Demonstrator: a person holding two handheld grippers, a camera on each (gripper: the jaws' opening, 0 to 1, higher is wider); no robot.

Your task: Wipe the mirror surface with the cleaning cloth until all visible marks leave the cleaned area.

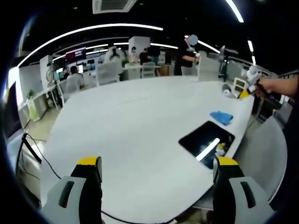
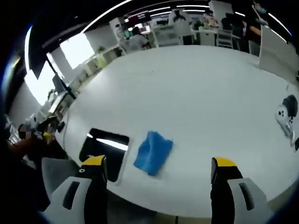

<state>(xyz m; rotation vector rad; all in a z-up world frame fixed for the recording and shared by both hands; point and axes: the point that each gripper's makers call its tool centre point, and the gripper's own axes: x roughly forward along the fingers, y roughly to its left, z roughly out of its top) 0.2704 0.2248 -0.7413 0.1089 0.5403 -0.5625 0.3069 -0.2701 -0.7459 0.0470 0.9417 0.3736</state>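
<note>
Mirror (image 2: 103, 148), a flat dark glossy rectangle, lies at the white table's (image 2: 196, 93) edge, with the crumpled blue cloth (image 2: 153, 152) just beside it. Left gripper (image 1: 158, 169) and right gripper (image 2: 159, 169) both hover with yellow-tipped jaws wide apart, holding nothing.

Open-plan office. Large white oval worktop (image 1: 135, 121) spans the left gripper view. Dark ceiling with long curved light strips (image 1: 93, 29) at 12 o'clock and a square ceiling vent (image 1: 113, 5) beside them. White desks and chairs (image 1: 108, 71) behind the worktop, several people seated or standing there. In the right gripper view, bright windows (image 2: 77, 50) at 10 o'clock. Grey chair (image 1: 266, 149) at 4 o'clock in the left gripper view.
</note>
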